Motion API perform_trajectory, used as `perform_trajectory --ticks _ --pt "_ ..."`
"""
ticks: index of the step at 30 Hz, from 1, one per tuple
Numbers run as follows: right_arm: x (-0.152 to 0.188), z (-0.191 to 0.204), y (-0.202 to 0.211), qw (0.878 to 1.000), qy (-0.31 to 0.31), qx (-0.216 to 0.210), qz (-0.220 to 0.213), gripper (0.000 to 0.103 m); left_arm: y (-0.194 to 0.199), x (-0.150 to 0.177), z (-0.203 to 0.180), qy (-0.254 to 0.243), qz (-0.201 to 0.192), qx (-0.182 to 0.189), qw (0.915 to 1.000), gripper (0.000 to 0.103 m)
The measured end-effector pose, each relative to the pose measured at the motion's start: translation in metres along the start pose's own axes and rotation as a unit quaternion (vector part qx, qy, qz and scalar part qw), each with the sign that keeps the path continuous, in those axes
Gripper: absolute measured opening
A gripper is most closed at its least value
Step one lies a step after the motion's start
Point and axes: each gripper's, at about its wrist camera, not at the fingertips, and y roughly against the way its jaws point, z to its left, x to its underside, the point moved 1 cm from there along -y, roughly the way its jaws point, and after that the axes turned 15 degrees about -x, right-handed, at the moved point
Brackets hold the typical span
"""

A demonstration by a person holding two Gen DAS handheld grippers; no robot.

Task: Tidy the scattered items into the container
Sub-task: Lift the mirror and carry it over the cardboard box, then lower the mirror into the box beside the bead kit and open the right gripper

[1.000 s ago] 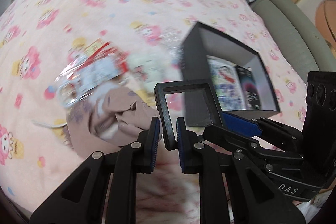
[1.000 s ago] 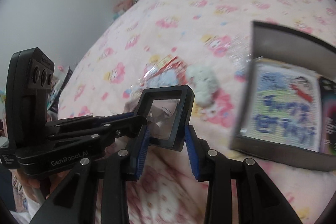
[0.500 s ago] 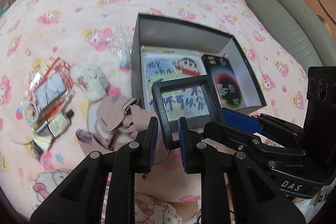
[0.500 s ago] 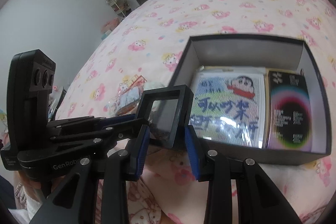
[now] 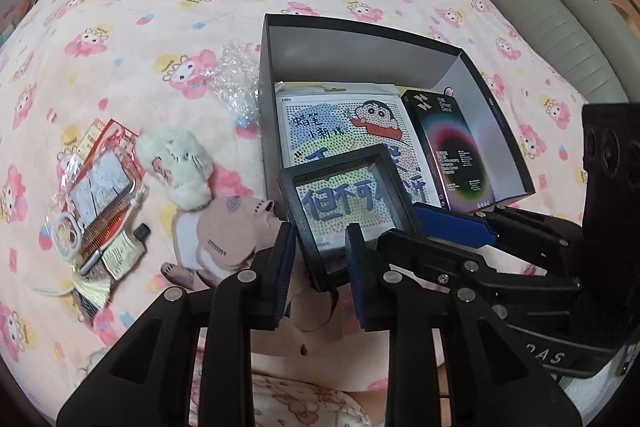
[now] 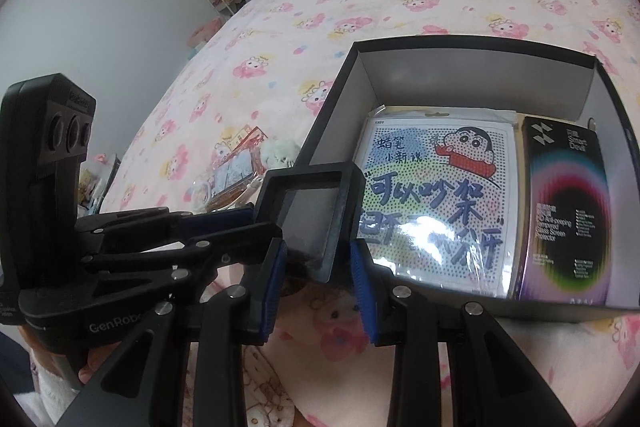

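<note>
The left gripper [image 5: 318,259] has its jaws opening around the near rim of a small black square frame case [image 5: 348,211]; a gap shows on the left pad, so this grip is letting go. The right gripper [image 6: 316,269] stands at a middling width with jaws closing, and the same frame case [image 6: 312,215] sits between its blue pads, though I cannot tell whether they press on it.

From both grippers the open black box [image 5: 360,39] lies straight ahead and slightly right of centre, its long axis running away toward the upper right of the left view. The case hangs over the box's near wall, above the cartoon bead sheet [image 5: 340,131] and beside the dark screen-protector pack [image 5: 456,155]. The right gripper is on the box side, so it looks better placed to lower the case in.

A second ago the box was blurred and off to the right in both views, with the case over the bedspread and beige cloth [image 5: 232,227]; now the box is centred and sharp, and the left jaws, then tight, have widened.
</note>
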Motion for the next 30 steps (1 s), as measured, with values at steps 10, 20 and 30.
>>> perform_trajectory --ticks 10,20,30 --pt "-0.015 -0.014 -0.007 0.999 -0.008 -0.040 0.024 0.027 -0.004 -0.020 -0.002 -0.026 -0.009 -0.022 0.9994 0.024" --pt "-0.035 -0.063 0.018 0.999 -0.022 0.008 0.027 0.027 -0.046 -0.054 -0.062 -0.080 0.051 -0.006 0.9955 0.024" --pt "-0.014 -0.111 -0.010 0.991 -0.107 -0.029 0.073 0.027 -0.088 -0.040 -0.075 -0.097 0.119 -0.056 0.9866 0.026"
